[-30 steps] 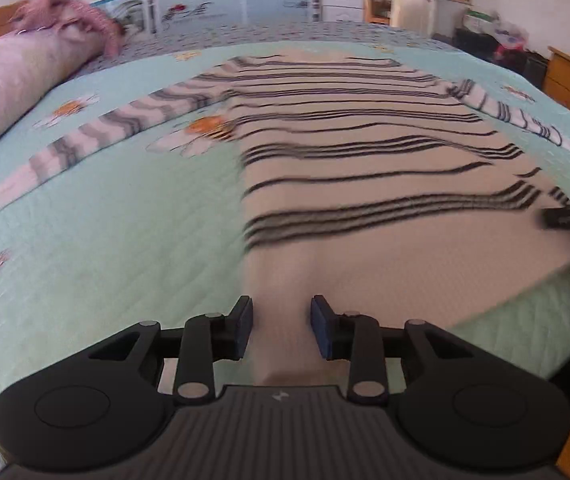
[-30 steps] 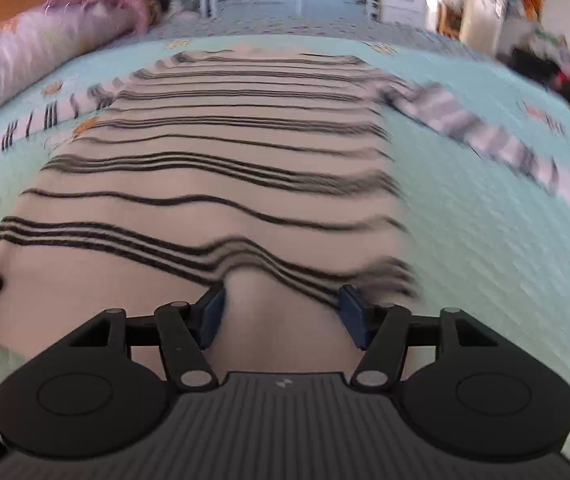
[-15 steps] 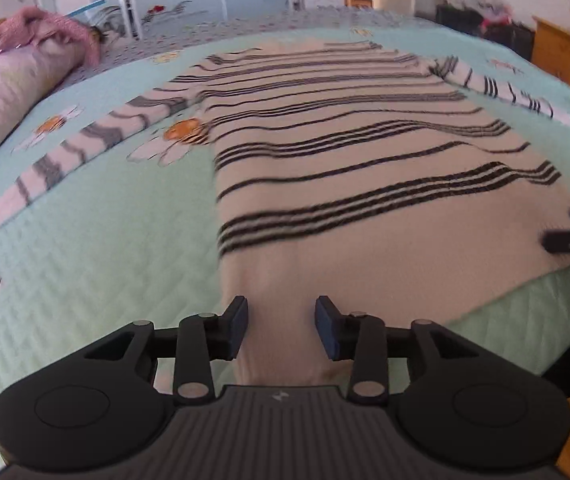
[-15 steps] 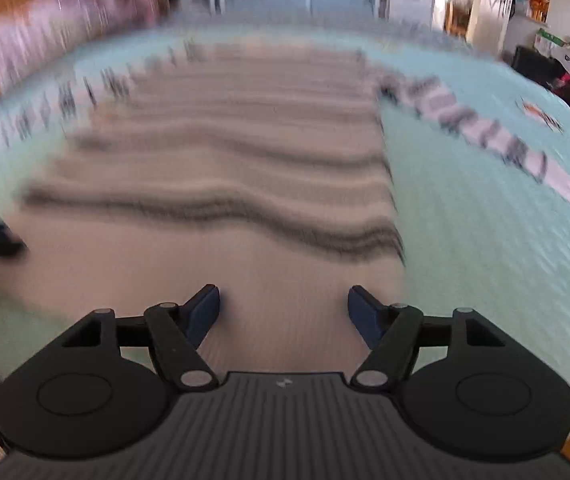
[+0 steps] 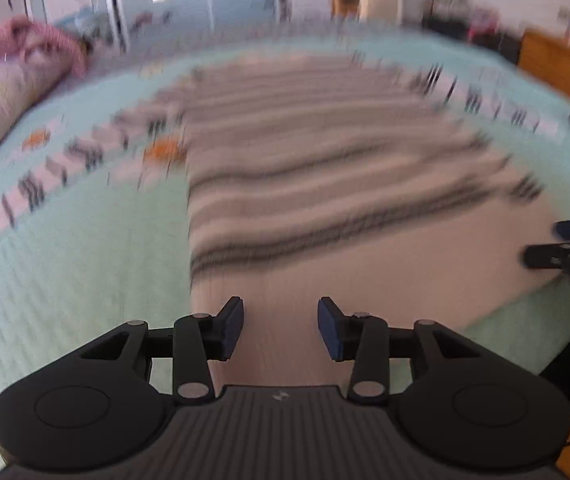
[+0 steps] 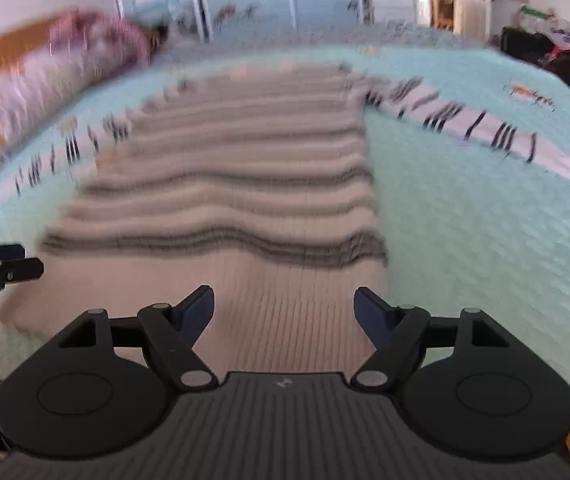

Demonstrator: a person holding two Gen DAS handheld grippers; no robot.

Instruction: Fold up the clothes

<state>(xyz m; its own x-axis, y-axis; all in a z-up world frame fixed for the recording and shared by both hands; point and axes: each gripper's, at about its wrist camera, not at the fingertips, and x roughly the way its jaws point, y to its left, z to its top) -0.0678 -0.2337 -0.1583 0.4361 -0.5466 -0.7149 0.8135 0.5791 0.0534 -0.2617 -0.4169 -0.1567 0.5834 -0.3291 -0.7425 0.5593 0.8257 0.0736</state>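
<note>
Lay flat on the bed: a striped sweater, sleeves spread out. Looked soft and floppy. Best grabbed at the near bottom corners. Left gripper parted, right gripper wide, both empty.

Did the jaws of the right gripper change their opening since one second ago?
Yes. The right gripper has opened wider: its jaws now stand further apart over the hem of the striped sweater, measured against the gripper's own body.
</note>
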